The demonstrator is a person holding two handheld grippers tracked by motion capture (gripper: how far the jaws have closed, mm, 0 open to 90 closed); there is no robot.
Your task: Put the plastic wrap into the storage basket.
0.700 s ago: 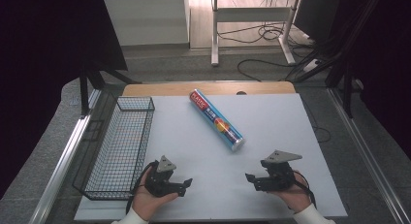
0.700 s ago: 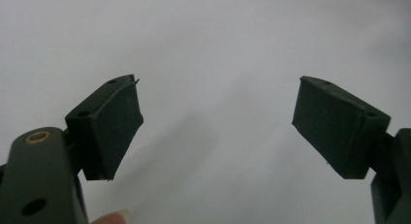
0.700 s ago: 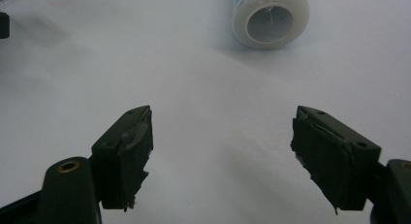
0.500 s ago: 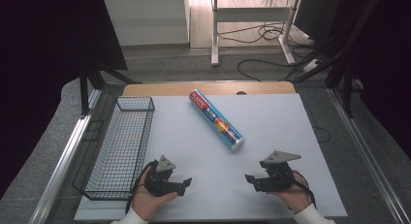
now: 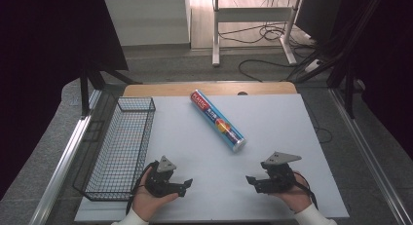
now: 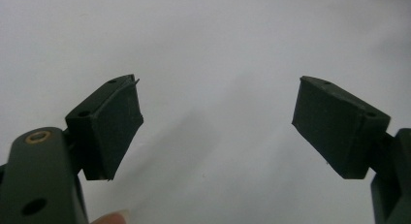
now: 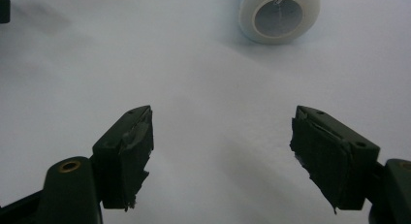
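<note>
A blue tube (image 5: pixel 216 120) with a red and yellow label lies slantwise on the white sheet (image 5: pixel 282 127), mid-table. Its white end cap (image 7: pixel 279 13) faces my right gripper (image 7: pixel 223 117) from a short way off. My right gripper (image 5: pixel 251 180) rests in a hand near the front right, jaws pointing left, open with nothing between them. At the front left my left gripper (image 5: pixel 186 184) sits in the other hand, pointing right toward the middle. In the left gripper view the left gripper (image 6: pixel 218 88) stands open over bare white surface.
A black wire basket (image 5: pixel 136 99) stands along the sheet's left side, just left of my left hand. A wooden table edge (image 5: pixel 209 88) runs behind the sheet. Beyond it are a floor, cables and a desk frame (image 5: pixel 253 20).
</note>
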